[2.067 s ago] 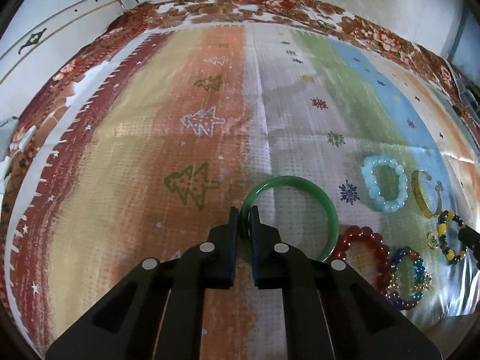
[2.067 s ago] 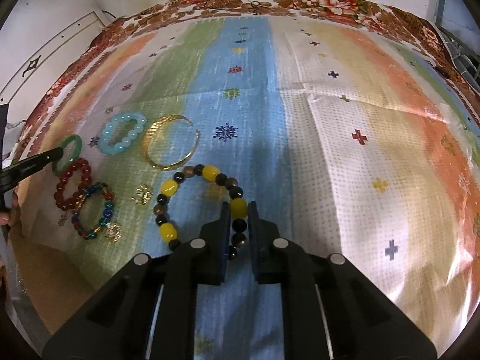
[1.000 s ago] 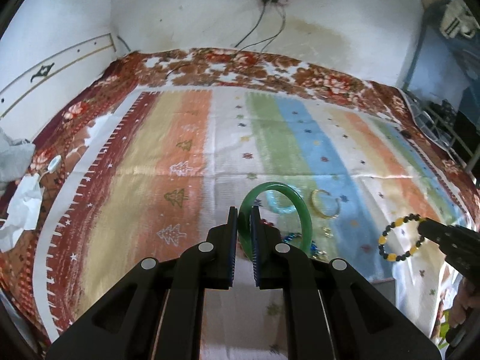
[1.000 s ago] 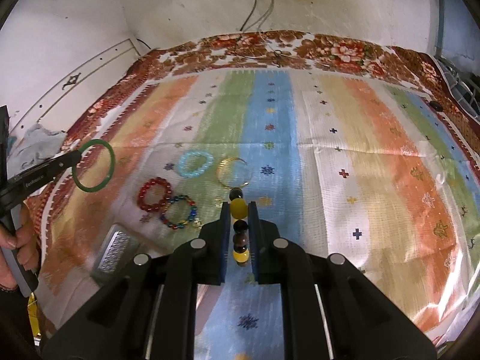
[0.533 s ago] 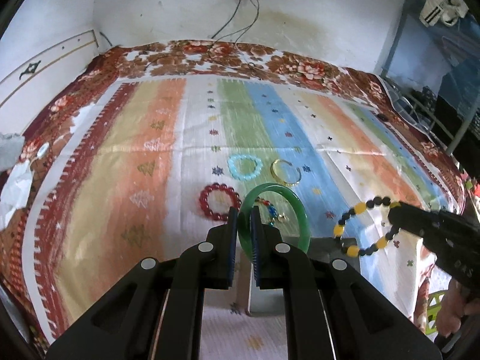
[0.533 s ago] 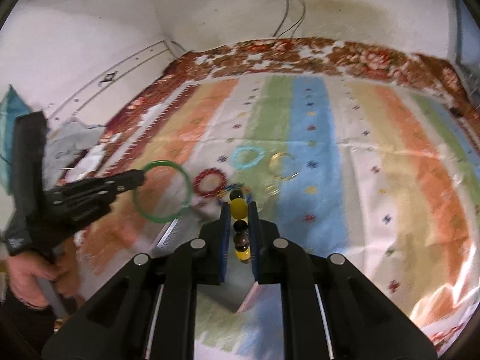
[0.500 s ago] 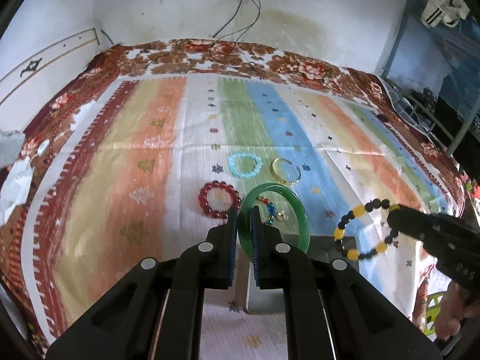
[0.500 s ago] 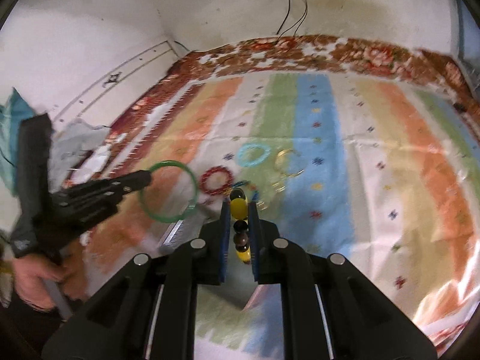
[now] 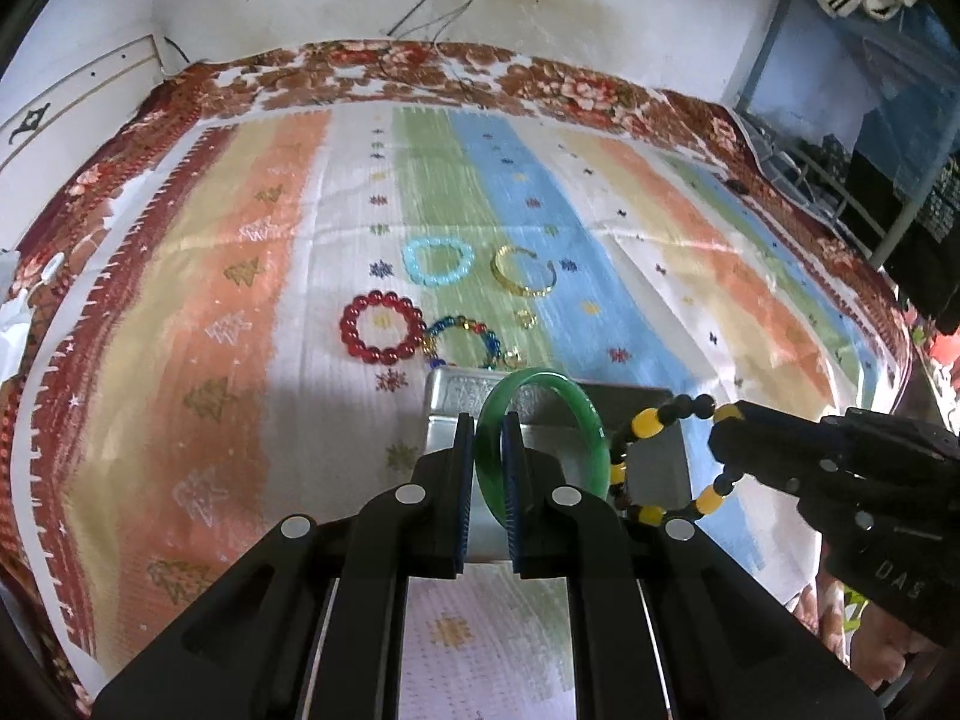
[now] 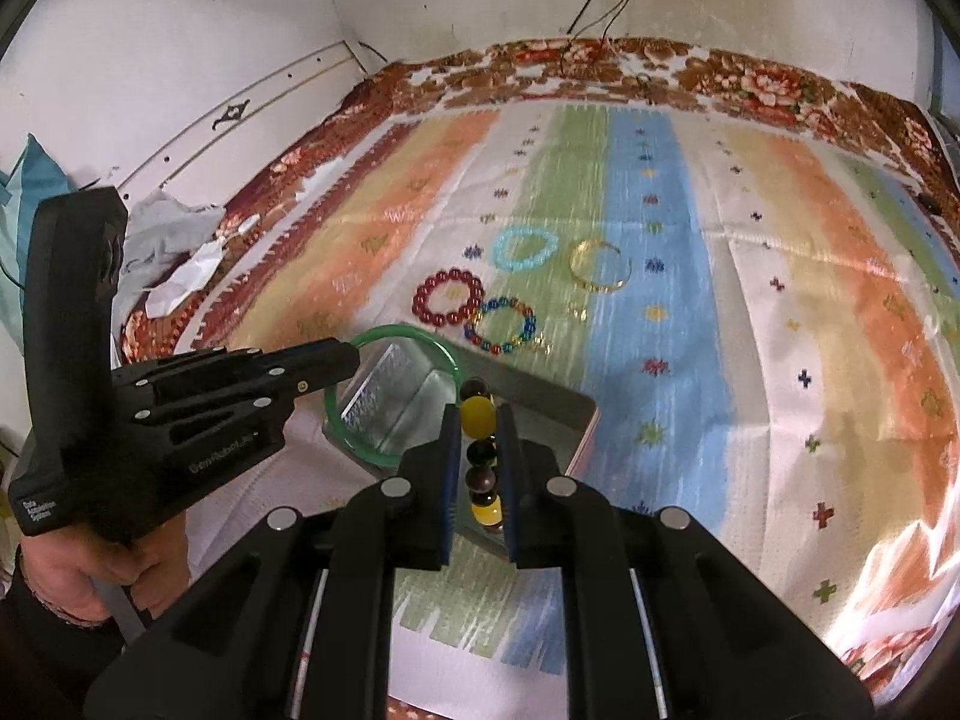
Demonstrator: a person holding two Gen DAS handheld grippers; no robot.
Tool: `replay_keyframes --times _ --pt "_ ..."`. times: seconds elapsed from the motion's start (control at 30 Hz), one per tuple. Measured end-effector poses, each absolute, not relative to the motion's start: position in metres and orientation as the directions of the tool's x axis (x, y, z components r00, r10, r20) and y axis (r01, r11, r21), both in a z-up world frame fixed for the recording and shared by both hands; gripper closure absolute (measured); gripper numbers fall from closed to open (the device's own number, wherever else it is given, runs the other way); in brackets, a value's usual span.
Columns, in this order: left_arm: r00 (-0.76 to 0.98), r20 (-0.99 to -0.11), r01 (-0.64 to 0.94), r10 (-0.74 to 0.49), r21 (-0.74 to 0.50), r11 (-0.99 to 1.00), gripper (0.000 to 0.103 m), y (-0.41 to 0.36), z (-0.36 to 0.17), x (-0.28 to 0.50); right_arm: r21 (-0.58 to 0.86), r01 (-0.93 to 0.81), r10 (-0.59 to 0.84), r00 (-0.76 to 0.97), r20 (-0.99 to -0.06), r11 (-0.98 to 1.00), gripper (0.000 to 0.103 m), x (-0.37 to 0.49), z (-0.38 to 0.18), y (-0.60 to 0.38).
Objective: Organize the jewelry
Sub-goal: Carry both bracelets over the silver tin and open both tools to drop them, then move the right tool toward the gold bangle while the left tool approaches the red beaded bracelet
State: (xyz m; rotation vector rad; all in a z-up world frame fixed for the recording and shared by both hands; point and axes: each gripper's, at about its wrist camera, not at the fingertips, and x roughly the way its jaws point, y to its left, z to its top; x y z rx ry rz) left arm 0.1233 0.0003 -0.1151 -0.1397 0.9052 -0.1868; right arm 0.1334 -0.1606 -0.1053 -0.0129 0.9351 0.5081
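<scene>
My left gripper (image 9: 487, 426) is shut on a green bangle (image 9: 576, 414) and holds it above an open metal box (image 9: 447, 396). My right gripper (image 10: 477, 420) is shut on a yellow and black bead bracelet (image 10: 478, 414), also above the box (image 10: 540, 402). In the left wrist view the bead bracelet (image 9: 648, 420) hangs just right of the bangle. In the right wrist view the bangle (image 10: 390, 333) is left of my fingers. On the cloth beyond the box lie a red bead bracelet (image 9: 381, 327), a light blue one (image 9: 437, 261), a gold cuff (image 9: 523, 270) and a multicolour one (image 9: 462, 339).
A striped cloth (image 9: 180, 300) covers the surface, with a floral border (image 9: 420, 69) against the wall. Crumpled paper and fabric (image 10: 174, 252) lie off the left edge. A shelf frame (image 9: 840, 150) stands at the far right.
Both grippers have moved closer together and lower over the metal box, each still holding its bracelet. The bangle and the bead bracelet now hang side by side.
</scene>
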Motion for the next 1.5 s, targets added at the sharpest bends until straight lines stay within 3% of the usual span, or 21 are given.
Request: replay_keyframes --times 0.2,0.27,0.3,0.33,0.63,1.03,1.5 --pt "0.59 -0.779 0.116 -0.214 -0.181 0.977 0.093 -0.004 -0.118 0.124 0.21 -0.395 0.395 0.479 -0.784 0.894 0.088 0.138 -0.109 -0.164" --pt "0.586 -0.783 0.106 -0.21 -0.182 0.977 0.093 -0.003 -0.119 0.126 0.212 -0.391 0.395 0.482 -0.782 0.896 0.075 0.141 -0.108 -0.167" --pt "0.581 -0.784 0.106 -0.218 -0.192 0.976 0.092 -0.002 -0.119 0.127 0.216 -0.389 0.398 0.484 -0.779 0.895 0.058 0.141 -0.107 -0.168" --pt "0.573 -0.786 0.108 -0.232 -0.209 0.972 0.092 -0.001 -0.12 0.128 0.222 -0.391 0.405 0.486 -0.774 0.893 0.049 0.141 -0.107 -0.169" --pt "0.628 -0.758 0.053 -0.177 -0.185 0.981 0.08 0.022 -0.104 0.133 0.22 -0.375 0.395 0.497 -0.773 0.901 0.049 0.149 -0.106 -0.182" --pt "0.595 -0.798 -0.047 -0.097 -0.155 0.987 0.078 0.064 -0.123 0.179 0.185 -0.321 0.336 0.518 -0.787 0.929 0.049 0.19 -0.112 -0.197" --pt "0.533 -0.836 0.015 -0.128 -0.142 0.99 0.078 0.07 -0.157 0.224 0.163 -0.283 0.287 0.476 -0.831 0.945 0.049 0.246 -0.143 -0.197"
